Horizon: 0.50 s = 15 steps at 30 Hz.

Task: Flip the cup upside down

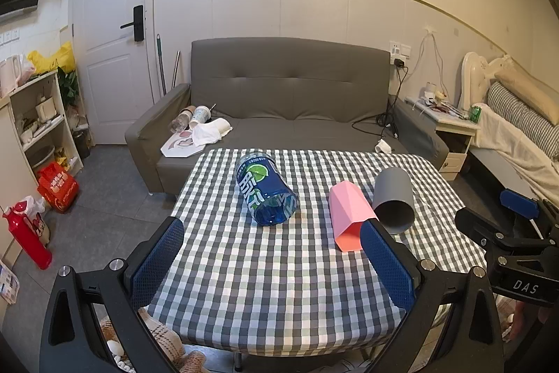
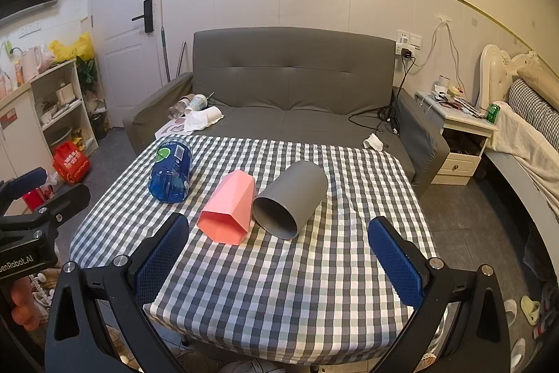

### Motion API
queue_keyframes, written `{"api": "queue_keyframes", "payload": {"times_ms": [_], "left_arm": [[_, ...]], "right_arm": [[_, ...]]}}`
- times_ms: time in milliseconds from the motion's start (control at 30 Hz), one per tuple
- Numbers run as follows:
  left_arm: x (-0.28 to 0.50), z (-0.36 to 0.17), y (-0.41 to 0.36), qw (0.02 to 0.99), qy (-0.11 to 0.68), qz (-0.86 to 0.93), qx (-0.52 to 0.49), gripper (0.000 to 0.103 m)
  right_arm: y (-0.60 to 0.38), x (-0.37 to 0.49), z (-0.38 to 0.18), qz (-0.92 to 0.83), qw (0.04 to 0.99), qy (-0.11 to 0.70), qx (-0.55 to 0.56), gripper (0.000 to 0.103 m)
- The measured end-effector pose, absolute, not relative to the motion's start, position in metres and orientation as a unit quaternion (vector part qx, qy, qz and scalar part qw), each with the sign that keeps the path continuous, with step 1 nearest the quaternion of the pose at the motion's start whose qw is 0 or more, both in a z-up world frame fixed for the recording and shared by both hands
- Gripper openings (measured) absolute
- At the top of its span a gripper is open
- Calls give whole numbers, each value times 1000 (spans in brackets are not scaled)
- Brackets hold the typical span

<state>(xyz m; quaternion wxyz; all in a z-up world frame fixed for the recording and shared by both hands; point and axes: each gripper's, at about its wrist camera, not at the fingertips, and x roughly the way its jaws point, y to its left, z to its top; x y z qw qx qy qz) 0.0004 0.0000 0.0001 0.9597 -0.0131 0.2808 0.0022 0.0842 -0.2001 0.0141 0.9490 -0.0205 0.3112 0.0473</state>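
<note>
Three cups lie on their sides on the checked table [image 1: 279,285] [image 2: 297,285], mouths toward me. A blue printed cup [image 1: 265,193] [image 2: 171,172] is at the left. A pink faceted cup [image 1: 347,214] [image 2: 229,207] lies in the middle, touching a grey cylindrical cup [image 1: 394,198] [image 2: 290,198] on its right. My left gripper [image 1: 272,263] is open and empty near the table's front edge, short of the cups. My right gripper [image 2: 279,259] is open and empty, also near the front edge, facing the pink and grey cups.
A grey sofa [image 1: 290,93] [image 2: 293,83] with litter on its left seat stands behind the table. A shelf unit [image 1: 38,121] and door are at the left, a nightstand [image 2: 461,135] and bed at the right. Each gripper shows at the edge of the other's view.
</note>
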Motion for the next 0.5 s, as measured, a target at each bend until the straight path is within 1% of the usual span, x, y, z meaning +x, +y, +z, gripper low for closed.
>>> {"api": "queue_keyframes", "payload": {"times_ms": [500], "left_arm": [[0, 0, -1, 960, 281, 1, -13, 103]], "right_arm": [[-199, 84, 13, 47, 948, 313, -21, 103]]}}
